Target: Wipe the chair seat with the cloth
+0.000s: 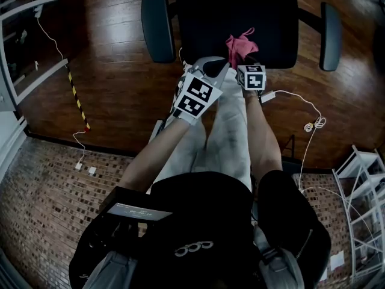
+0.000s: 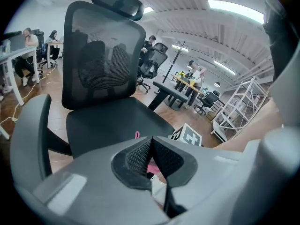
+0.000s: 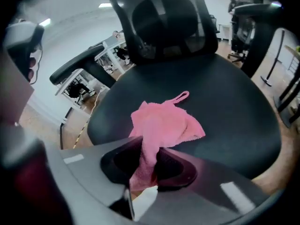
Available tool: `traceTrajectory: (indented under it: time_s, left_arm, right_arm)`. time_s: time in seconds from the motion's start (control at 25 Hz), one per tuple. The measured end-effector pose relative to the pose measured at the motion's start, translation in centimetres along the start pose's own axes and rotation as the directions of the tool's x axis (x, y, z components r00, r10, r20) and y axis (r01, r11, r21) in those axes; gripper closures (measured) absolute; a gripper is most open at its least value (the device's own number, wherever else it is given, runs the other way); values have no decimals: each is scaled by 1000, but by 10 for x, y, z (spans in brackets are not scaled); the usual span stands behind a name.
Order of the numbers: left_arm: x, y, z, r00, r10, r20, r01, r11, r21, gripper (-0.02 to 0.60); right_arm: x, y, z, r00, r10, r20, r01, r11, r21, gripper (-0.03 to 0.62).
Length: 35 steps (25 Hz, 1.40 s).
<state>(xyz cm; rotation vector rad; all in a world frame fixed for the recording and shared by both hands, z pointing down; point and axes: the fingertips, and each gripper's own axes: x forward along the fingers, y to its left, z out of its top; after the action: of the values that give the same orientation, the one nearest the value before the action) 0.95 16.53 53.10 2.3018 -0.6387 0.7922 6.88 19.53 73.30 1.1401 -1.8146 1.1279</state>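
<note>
A black office chair stands before me, its seat [image 1: 240, 23] [image 2: 112, 121] [image 3: 225, 107] dark and flat. A pink cloth [image 3: 161, 125] [image 1: 240, 47] lies spread on the seat's front part, one end pinched in my right gripper [image 3: 149, 165] [image 1: 246, 62], which is shut on it at the seat's front edge. My left gripper [image 2: 151, 151] [image 1: 213, 68] hovers just left of it at the same edge, jaws pressed together with nothing between them. A sliver of pink cloth [image 2: 137, 135] peeks over its body.
Two armrests [image 1: 157, 26] [image 1: 330, 35] flank the seat, and the mesh backrest [image 2: 105, 55] rises behind. A white cable [image 1: 304, 110] trails on the wood floor at right. A white rack [image 1: 364, 203] stands at the right, a striped strip [image 1: 78, 98] at left. People sit at distant desks.
</note>
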Motion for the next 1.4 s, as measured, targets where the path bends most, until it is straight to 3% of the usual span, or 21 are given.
traceTrajectory:
  time_s: [0.2, 0.4, 0.68, 0.92, 1.16, 1.4]
  left_arm:
    - [-10, 9, -9, 1000, 15, -2, -15, 1000, -12, 589]
    - [-18, 17, -14, 1000, 24, -9, -24, 1000, -15, 589]
    - [-19, 20, -16, 999, 30, -17, -30, 1000, -7, 589]
    - [-12, 17, -20, 999, 28, -34, -29, 1000, -7, 589]
    - [3, 0, -18, 999, 14, -43, -14, 1000, 1, 589]
    - [14, -9, -18, 999, 5, -47, -5, 1000, 5, 589]
  right_arm:
    - [23, 78, 7, 984, 177, -19, -178, 979, -95, 510]
    - [35, 136, 10, 954, 298, -38, -300, 944, -138, 510]
    - [36, 163, 1, 921, 383, -69, -389, 905, -170, 510]
    - [23, 117, -1, 945, 326, -28, -327, 938, -113, 510]
    - [-4, 8, -9, 984, 173, 36, -173, 985, 13, 510]
    - [-44, -98, -20, 998, 5, 64, -10, 997, 74, 510]
